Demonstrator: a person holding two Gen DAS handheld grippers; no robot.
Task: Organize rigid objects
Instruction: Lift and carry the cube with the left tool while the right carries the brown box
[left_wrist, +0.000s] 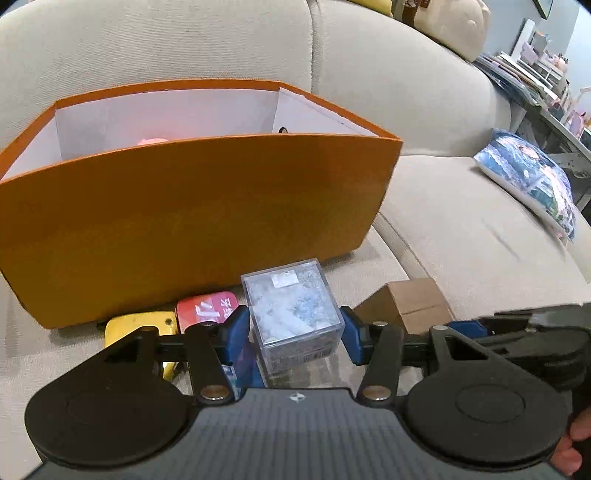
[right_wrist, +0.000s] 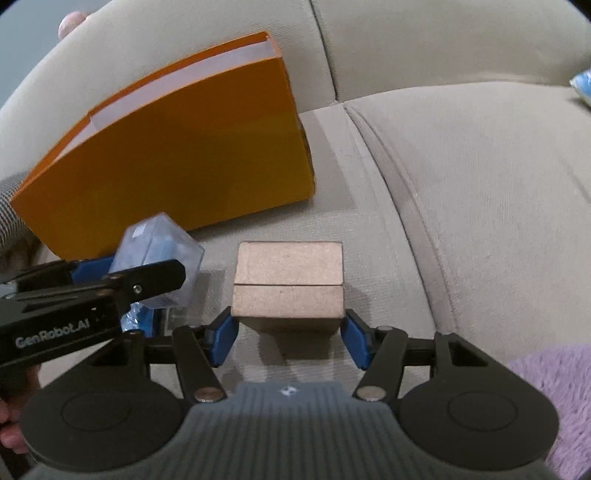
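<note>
I judge the sorting barely begun: my left tool (left_wrist: 295, 332) pinches the clear cube (left_wrist: 293, 306) and my right tool (right_wrist: 288, 332) brackets the cardboard box (right_wrist: 288, 284), contact unclear, both short of the orange bin (left_wrist: 184, 221) ahead, two tins (left_wrist: 207, 306) waiting.

Left tongs (left_wrist: 295, 332): matte black linkage arms, blue pads, brass-coloured pivot pins, two round black discs flanking a ribbed grey housing with a small white emblem. Right tongs (right_wrist: 289, 334): same build. Left unit's side, seen from right wrist, reads "GenRobot.AI" in white, small screws visible.
</note>
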